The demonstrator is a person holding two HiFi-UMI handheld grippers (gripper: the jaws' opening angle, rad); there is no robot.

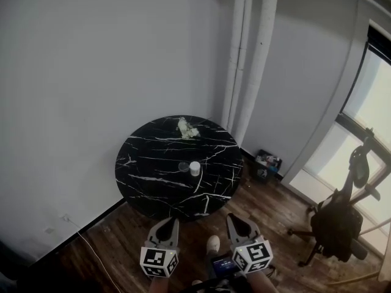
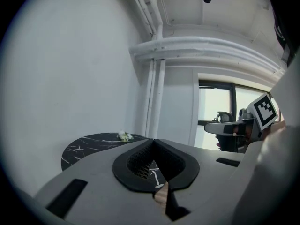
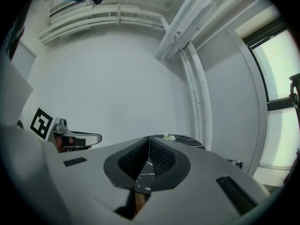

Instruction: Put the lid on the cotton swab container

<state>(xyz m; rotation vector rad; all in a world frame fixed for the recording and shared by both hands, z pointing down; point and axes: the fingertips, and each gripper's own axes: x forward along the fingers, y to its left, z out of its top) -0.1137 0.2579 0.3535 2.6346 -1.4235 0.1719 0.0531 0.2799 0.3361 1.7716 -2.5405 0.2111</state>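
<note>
You hold both claws low at the bottom edge of the head view, over the wooden floor point(image 1: 122, 231) and well short of the round black marble counter point(image 1: 146, 182) in the middle of the frame. Your left claw point(image 1: 166, 227) sits at lower centre-left. In its own view its jaws are closed tip to tip, with nothing between them. Your right claw point(image 1: 241, 223) sits just to the right of it at the same height, and its view shows its jaws pressed together at the tips and likewise empty. The cotton swab container point(image 1: 194, 168), a small white cylinder, stands upright near the middle of the counter, slightly toward the edge nearest you. Just to its left lies a small clear round piece point(image 1: 183, 166), close beside it; it is too small to tell whether the two touch or whether this is the lid. A pale crumpled clump point(image 1: 187, 129) rests near the far edge of the counter, well apart from the container. Behind the counter, white pipes point(image 1: 244, 54) run up the wall in the corner. A small box of odds and ends point(image 1: 267, 162) sits on the floor right of the counter. A black office chair point(image 1: 335, 224) stands at lower right, by the window point(image 1: 372, 96).
</note>
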